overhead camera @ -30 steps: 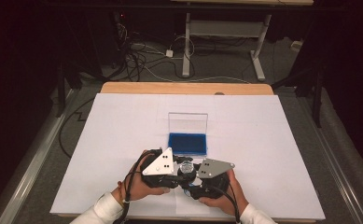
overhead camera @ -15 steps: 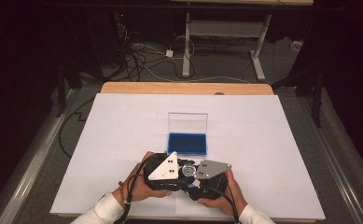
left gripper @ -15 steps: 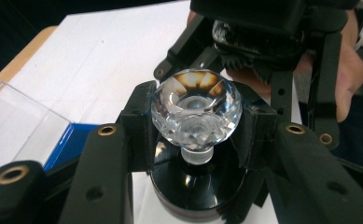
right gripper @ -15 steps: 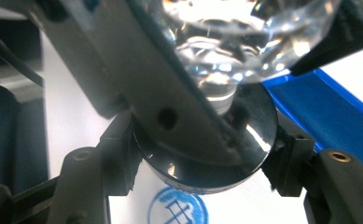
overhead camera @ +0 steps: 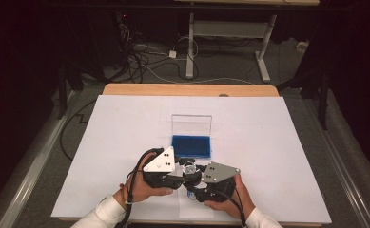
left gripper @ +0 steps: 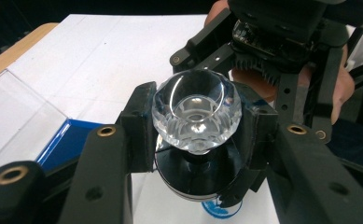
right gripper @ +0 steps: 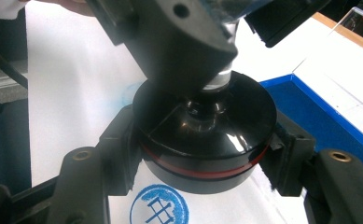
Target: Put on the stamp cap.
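Right gripper view: right gripper (right gripper: 202, 154) clamps the stamp's black round base (right gripper: 207, 135); left gripper (left gripper: 195, 126) clamps its crystal knob (left gripper: 195, 114). Stamp axis upright, base lifted just above the blue printed mark (right gripper: 158, 205) on the worktop (overhead camera: 125, 123), ink pad (overhead camera: 191, 146) just beyond.

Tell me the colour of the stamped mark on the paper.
Blue, a round mark; clearest in the right gripper view.

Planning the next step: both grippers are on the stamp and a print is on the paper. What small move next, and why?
Probably lift the stamp clear: blue print already shows below its base. Left gripper clamps the crystal knob, right gripper the black body.
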Demonstrator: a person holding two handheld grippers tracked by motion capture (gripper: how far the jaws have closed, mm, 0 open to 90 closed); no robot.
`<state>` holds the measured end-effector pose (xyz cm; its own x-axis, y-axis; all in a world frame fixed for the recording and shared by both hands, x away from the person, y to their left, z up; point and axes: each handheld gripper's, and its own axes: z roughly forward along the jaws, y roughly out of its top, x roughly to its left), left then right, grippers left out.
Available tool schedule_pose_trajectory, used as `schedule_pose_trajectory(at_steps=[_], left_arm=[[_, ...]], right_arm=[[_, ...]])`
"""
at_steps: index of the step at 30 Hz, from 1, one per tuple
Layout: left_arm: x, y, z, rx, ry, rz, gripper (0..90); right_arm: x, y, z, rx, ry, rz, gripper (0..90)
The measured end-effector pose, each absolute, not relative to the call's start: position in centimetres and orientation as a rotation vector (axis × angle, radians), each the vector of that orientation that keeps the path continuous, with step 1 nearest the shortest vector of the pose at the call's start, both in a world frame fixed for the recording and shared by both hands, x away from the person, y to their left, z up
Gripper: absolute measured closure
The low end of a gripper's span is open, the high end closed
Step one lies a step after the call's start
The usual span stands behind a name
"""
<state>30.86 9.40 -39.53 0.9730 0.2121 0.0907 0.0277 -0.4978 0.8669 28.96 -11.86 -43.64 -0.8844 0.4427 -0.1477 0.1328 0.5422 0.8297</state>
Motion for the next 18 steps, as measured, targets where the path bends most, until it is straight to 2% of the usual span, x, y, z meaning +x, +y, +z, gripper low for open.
schedule_pose_trajectory(at_steps=[18], left_arm=[[30.45,9.04,-40.22,2.110,0.124,0.252,54.6]], right_arm=[[28.82,-11.62,-43.92,0.540,2.502,1.256,38.5]])
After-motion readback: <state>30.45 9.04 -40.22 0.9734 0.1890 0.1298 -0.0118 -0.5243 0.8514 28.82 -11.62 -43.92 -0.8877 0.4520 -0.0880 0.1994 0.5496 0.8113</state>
